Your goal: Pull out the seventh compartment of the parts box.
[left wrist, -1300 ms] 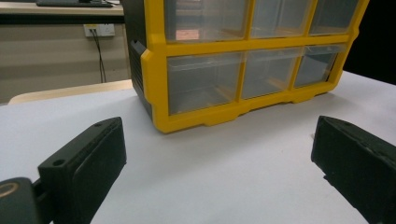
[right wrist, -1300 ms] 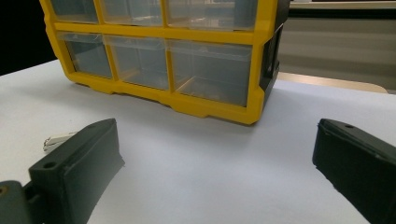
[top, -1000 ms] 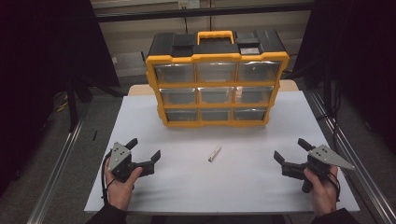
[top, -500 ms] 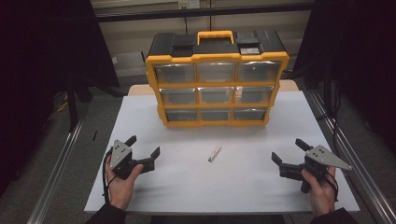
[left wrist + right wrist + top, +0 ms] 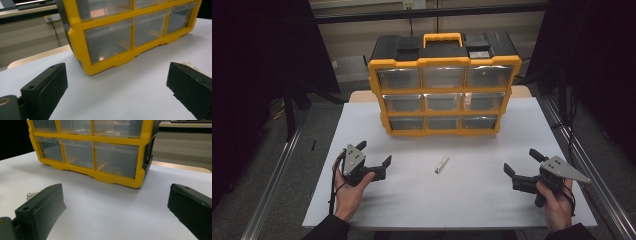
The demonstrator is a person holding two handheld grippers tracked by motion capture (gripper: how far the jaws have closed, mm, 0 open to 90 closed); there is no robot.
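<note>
A yellow and black drawer organizer with clear drawers stands upright at the back of the white table. A small pale stick-like piece lies on the table in front of it. My left gripper is held open at the front left, nothing between its jaws. At the front right my right gripper is open and empty too. In the left gripper view, the left gripper faces the organizer's lower left corner. The right gripper faces the organizer's lower right corner, the small piece peeking out beside its left jaw.
Metal rails run along both sides of the table. Dark curtains hang left and right, with a beige wall behind. A wide strip of bare table lies between the two grippers around the small piece.
My right gripper has drifted slightly left toward the table's middle. The left gripper has barely moved. Both stay open.
</note>
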